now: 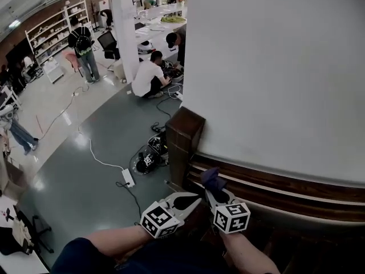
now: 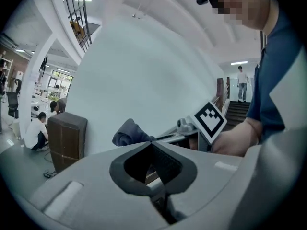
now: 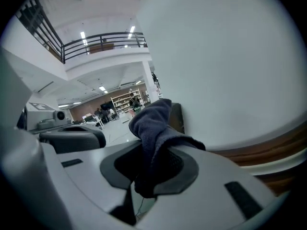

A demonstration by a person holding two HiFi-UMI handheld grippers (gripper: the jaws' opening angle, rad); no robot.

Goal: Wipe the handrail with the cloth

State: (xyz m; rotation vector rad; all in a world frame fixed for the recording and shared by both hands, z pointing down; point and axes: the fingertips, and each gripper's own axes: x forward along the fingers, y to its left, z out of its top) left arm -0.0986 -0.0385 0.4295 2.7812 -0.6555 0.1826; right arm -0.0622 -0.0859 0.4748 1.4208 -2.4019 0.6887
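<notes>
A dark wooden handrail [image 1: 274, 182] runs along the foot of the white wall and ends at a square wooden post [image 1: 183, 135]. My right gripper [image 1: 212, 192] is shut on a dark blue cloth [image 1: 210, 178], held just over the rail close to the post. In the right gripper view the cloth [image 3: 151, 123] bunches up out of the right gripper [image 3: 156, 147], with the rail [image 3: 283, 145] at the right. My left gripper [image 1: 195, 198] hovers beside it, to the left, shut with nothing in it. From the left gripper [image 2: 151, 141] view the cloth [image 2: 128, 133] and post [image 2: 67, 138] show ahead.
Below the post lie cables, a power strip [image 1: 128, 178] and round equipment [image 1: 149, 160] on the grey floor. Two people [image 1: 149, 76] crouch farther off. The white wall [image 1: 274, 67] rises close behind the rail. A staircase [image 2: 237, 111] with a person on it shows in the left gripper view.
</notes>
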